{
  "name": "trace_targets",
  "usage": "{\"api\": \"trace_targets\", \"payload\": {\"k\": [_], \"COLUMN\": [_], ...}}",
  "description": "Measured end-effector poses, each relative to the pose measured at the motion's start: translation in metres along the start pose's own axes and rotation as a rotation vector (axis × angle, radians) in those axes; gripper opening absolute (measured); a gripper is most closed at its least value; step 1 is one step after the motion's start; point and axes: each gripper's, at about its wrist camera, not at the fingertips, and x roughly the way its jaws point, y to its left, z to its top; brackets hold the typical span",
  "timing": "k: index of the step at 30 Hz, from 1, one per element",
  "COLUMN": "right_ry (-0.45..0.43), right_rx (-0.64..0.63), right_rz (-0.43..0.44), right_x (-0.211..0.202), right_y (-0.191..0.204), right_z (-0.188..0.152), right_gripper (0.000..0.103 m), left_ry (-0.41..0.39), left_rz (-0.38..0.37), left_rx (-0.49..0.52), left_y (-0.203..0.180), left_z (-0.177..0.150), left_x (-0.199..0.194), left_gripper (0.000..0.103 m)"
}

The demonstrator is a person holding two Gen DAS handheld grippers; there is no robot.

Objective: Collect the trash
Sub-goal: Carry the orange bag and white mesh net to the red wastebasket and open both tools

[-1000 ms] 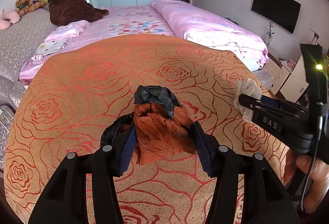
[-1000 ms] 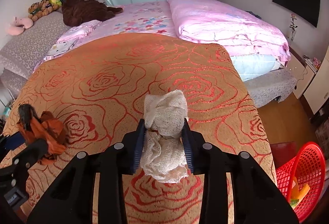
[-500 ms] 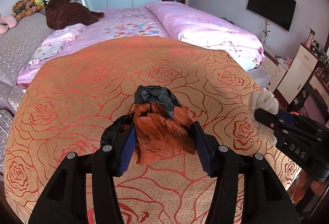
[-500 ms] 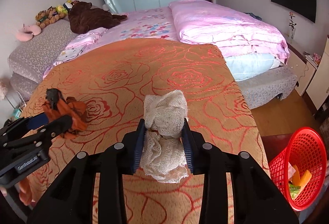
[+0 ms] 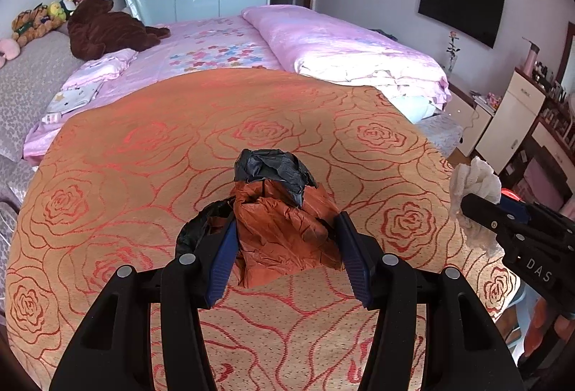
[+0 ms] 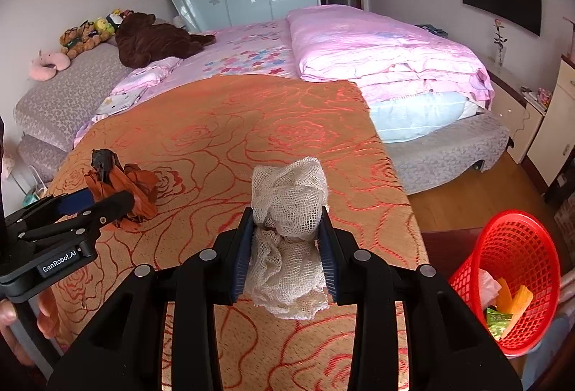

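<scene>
The left gripper [image 5: 287, 247] is clamped on a crumpled orange and black plastic bag [image 5: 284, 233], its blue pads pressing both sides of the wad, which is held above the orange rose-patterned bedspread [image 5: 143, 175]. The right gripper [image 6: 285, 254] is closed tight on a bunched cream mesh cloth [image 6: 287, 233]; the cloth bulges above the fingertips and hangs down below them, also clear of the bedspread. In the right wrist view a red plastic mesh basket [image 6: 517, 247] stands on the wooden floor [image 6: 449, 204] off the bedspread's right edge, tilted with its mouth toward the camera. Inside it lie a white crumpled piece [image 6: 488, 286], some orange strips [image 6: 514, 301] and a green wrapper [image 6: 497, 321]. The cloth is to the left of the basket and not over its mouth; the bag is further left, well apart from it. Beyond the bedspread the bed carries a folded pink quilt [image 6: 377, 49] and a brown plush bear [image 6: 154, 38].
</scene>
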Motion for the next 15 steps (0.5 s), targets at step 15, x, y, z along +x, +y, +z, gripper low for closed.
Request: {"api": "trace_targets", "payload": {"k": [15], "right_ry": [-0.028], "right_rx": [0.042], "right_rz": [-0.057], "right_x": [-0.026], "right_y": [-0.040], "right_z": [-0.004], "right_gripper": [0.034], "left_ry": [0.008], "left_rz": [-0.065], "left_rx": [0.063], "left_y": [-0.035], "left_z": [0.005], "left_x": [0.001], "left_gripper": [0.052]}}
